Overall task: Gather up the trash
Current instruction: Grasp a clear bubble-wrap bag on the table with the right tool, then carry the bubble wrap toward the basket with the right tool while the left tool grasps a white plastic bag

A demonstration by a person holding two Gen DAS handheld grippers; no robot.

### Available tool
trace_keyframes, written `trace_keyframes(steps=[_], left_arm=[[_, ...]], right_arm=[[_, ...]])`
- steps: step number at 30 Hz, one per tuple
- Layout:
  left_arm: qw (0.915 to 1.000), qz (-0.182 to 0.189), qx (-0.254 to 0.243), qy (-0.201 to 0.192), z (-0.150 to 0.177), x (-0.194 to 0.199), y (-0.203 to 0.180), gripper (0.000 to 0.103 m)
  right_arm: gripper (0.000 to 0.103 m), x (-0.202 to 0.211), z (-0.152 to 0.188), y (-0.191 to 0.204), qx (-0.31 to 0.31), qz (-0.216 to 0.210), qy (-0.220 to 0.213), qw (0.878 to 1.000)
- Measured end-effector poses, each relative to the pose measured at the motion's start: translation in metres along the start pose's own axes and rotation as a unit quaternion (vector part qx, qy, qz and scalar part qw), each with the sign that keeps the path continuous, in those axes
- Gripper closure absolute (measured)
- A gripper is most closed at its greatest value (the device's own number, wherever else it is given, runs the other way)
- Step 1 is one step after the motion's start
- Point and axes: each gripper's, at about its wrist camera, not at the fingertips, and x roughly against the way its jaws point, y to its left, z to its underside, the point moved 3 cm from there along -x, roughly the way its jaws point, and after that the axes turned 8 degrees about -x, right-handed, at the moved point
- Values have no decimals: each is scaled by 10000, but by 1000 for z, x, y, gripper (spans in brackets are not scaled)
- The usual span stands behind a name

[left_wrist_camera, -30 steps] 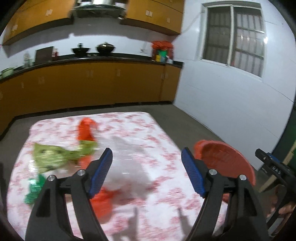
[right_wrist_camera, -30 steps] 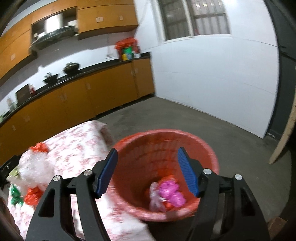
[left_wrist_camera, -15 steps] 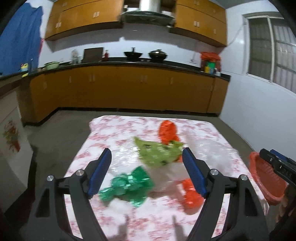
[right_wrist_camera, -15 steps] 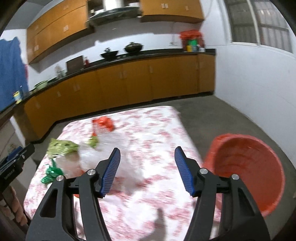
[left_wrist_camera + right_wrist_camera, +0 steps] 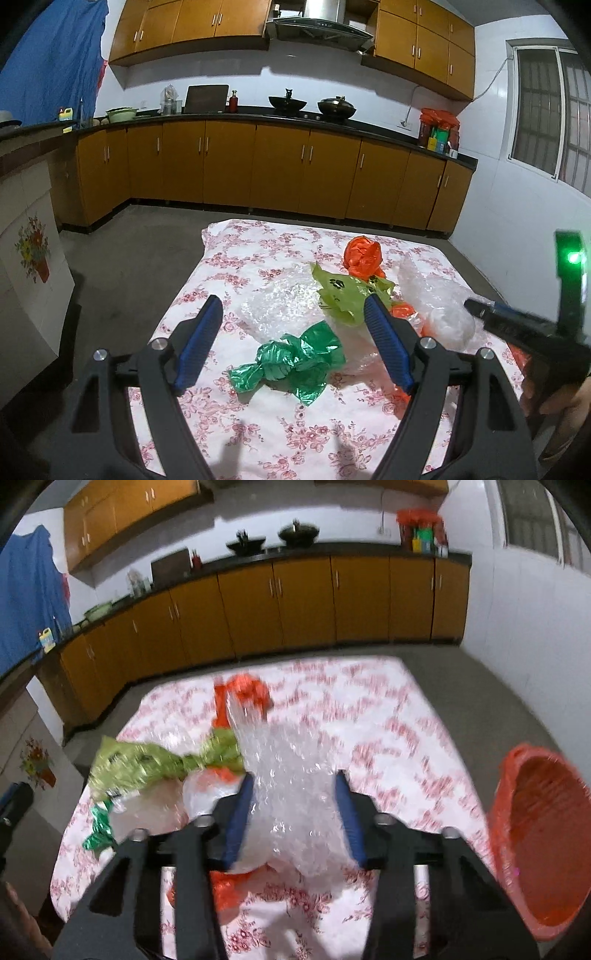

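Note:
On the flowered tablecloth [image 5: 236, 258] lies a heap of trash: a green foil wrapper [image 5: 291, 360], a yellow-green bag [image 5: 343, 291], an orange bag [image 5: 364, 254] and clear bubble wrap [image 5: 439, 306]. My left gripper [image 5: 292, 302] hangs open just short of the green wrapper, holding nothing. My right gripper [image 5: 294, 779] is closing its jaws on a bunched sheet of bubble wrap [image 5: 291, 760], which fills the gap between the pads. In the right wrist view the yellow-green bag [image 5: 140, 764] and orange bag [image 5: 245, 694] lie left of and behind the wrap. The red basket [image 5: 543, 830] stands off the table's right edge.
Wooden kitchen cabinets [image 5: 280, 166] line the far wall beyond a strip of grey floor [image 5: 129, 258]. A white tiled counter with a flower picture [image 5: 33, 251] stands to the left of the table. The right gripper [image 5: 476, 308] shows at the right of the left wrist view.
My right gripper swung from above the red basket to the table and narrowed around the bubble wrap. My left gripper turned left from the basket side to face the trash heap, still open.

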Motion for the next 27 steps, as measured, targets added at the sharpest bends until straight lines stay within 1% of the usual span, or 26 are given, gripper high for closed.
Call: trace_keyframes(steps=[1, 4, 11, 18, 24, 27], left_arm=[[10000, 20, 1, 6, 0, -1, -1, 26], [10000, 92, -24, 28, 1, -2, -7, 26], [9994, 302, -144, 50, 0, -7, -31, 26], [9979, 558, -335, 50, 1, -9, -55, 26], [9940, 906, -598, 133, 6, -13, -88, 26], [9905, 1117, -772, 208, 14, -15, -107, 26]], right_arm=[[92, 0, 3, -4, -4, 33, 20, 10000], [95, 6, 7, -12, -23, 73, -77, 9999], [96, 31, 0, -41, -334, 153, -466, 9982], [96, 56, 2, -73, -584, 400, -796, 9943], [96, 79, 4, -102, -818, 609, -1005, 9897], [96, 87, 6, -113, -920, 675, -1066, 9877]])
